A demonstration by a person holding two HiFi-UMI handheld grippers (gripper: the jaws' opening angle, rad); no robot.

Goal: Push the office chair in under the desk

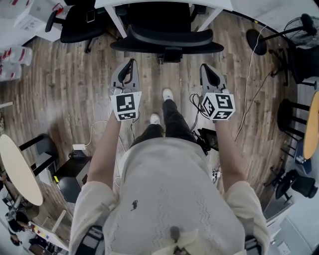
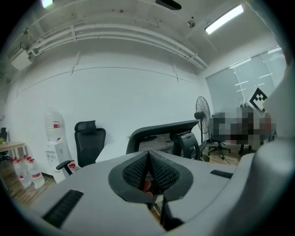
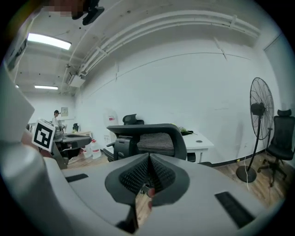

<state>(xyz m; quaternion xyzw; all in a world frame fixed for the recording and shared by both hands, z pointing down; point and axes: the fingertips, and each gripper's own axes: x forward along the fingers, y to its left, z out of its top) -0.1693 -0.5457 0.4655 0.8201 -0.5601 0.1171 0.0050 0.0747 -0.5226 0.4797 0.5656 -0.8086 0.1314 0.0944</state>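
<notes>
**A:** Wood-plank floor [image 1: 65, 89], and a white desk [image 1: 214, 5] at the far edge of the head view. Where is the office chair [image 1: 167, 40]?

**B:** At the desk, between its slanted white legs [image 1: 113, 20]. The seat is under the top. It faces the desk, with its back to the person. The curved backrest runs left to right, parallel to the desk's front edge.

**A:** And the grippers?

**B:** The left gripper [image 1: 130, 64] and the right gripper [image 1: 205, 67] both point at the backrest, side by side. They stop short of it and do not touch it. Each has its jaws clenched together with nothing held between them.

**A:** Room to move?

**B:** There is bare floor between the person's feet and the chair. A second black chair [image 1: 79, 22] stands just left of the desk. A fan stand [image 1: 256, 42] and a loose cable [image 1: 249, 99] are on the right, well clear.
</notes>
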